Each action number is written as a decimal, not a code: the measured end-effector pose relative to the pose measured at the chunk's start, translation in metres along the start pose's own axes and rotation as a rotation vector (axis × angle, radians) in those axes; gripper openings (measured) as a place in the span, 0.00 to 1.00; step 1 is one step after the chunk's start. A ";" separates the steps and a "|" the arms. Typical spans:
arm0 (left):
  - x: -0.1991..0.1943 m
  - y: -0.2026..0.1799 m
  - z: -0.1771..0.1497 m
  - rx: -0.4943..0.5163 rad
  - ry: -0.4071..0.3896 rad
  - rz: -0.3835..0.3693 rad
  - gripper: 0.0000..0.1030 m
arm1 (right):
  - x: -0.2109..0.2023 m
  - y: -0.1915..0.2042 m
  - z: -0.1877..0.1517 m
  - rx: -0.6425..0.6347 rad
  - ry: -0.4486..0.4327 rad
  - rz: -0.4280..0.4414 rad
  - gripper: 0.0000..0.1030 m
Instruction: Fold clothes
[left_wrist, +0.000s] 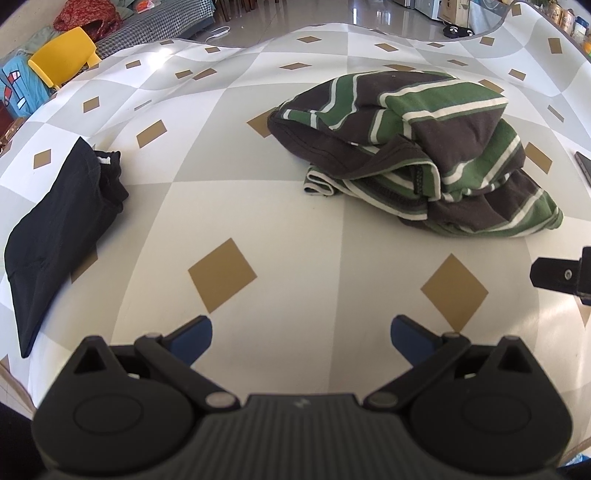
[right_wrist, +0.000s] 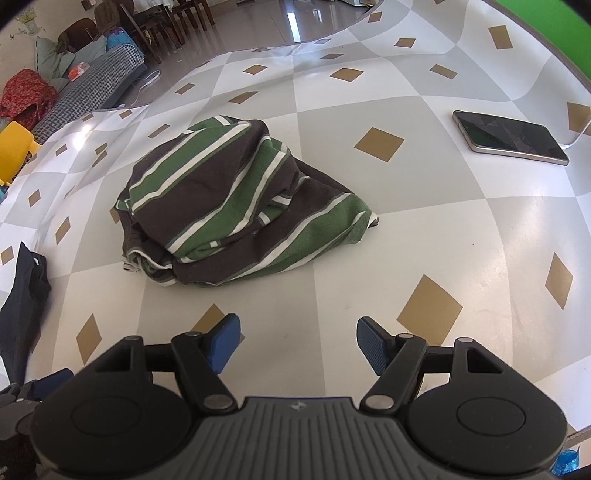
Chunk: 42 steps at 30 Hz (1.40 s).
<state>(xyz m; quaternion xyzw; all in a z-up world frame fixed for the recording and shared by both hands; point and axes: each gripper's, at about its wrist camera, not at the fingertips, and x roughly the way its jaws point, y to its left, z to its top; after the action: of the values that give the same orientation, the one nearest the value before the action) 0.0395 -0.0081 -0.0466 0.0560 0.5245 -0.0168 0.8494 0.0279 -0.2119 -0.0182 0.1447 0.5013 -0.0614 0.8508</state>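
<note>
Partly cropped dark garment, phone edge-cut

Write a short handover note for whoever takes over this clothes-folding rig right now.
Left gripper: open, empty, above bare tablecloth.
Right gripper: open, empty, fingers pointing towards the pile.
Crumpled green, brown and white striped garment: heaped mid-table on the grey-and-white checked tablecloth, untouched by either gripper.
Dark navy folded garment: lies flat at the table's left edge; apparently done.
Black smartphone with cable: lies to the right of the pile, apart from it.
Left: spread out the striped garment, then fold it.
</note>
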 end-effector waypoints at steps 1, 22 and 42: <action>0.000 0.001 0.000 -0.002 0.000 0.000 1.00 | 0.000 0.000 0.000 0.003 0.000 0.003 0.67; -0.014 0.007 -0.002 -0.032 -0.014 0.000 1.00 | -0.013 0.001 -0.006 0.001 -0.030 0.050 0.67; -0.029 -0.015 0.049 -0.007 -0.014 -0.068 1.00 | -0.015 -0.015 0.020 -0.039 0.042 0.039 0.67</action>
<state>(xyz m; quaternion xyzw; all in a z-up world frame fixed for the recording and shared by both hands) 0.0689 -0.0294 0.0000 0.0351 0.5203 -0.0441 0.8521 0.0333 -0.2329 0.0010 0.1391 0.5172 -0.0317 0.8439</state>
